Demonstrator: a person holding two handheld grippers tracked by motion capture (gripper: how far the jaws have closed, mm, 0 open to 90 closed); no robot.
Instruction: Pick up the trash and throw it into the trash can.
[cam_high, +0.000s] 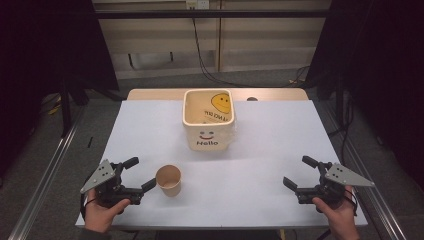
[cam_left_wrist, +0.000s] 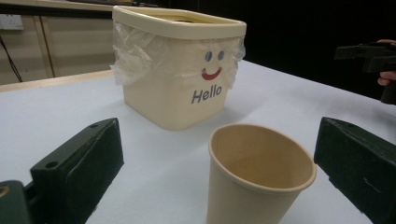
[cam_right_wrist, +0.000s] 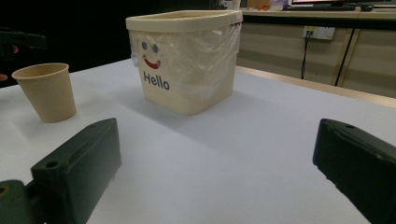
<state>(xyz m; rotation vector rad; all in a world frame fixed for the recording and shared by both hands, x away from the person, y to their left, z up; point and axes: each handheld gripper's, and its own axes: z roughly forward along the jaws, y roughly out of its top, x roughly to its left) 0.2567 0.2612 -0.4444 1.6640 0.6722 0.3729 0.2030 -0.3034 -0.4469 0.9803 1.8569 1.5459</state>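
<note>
An empty paper cup is seen standing upright on the white bench, near its front edge and left of centre. The left tongs are held wide open just beside it; in the left gripper view the cup sits between the two black jaws, nearer the right-hand one, with no contact on either side. The right tongs are likewise spread wide, resting low over bare bench well apart from the cup, with nothing between the jaws.

Behind the cup, a cream square bin printed with a smiley face and "Hello" is placed near the far middle of the bench, lined with a thin clear plastic bag folded over its rim.

The cup is judged to be very light and thin-walled, stiff only at its rolled rim and easily crushed or ovalled if squeezed hard. Being empty and tapered, it could be tipped or pushed away by a one-sided touch. A hold across the upper wall just below the rim, with both jaws meeting it together and only gentle pressure, is judged the safest; a grip lower down could let the cup slip upward out of the taper.
</note>
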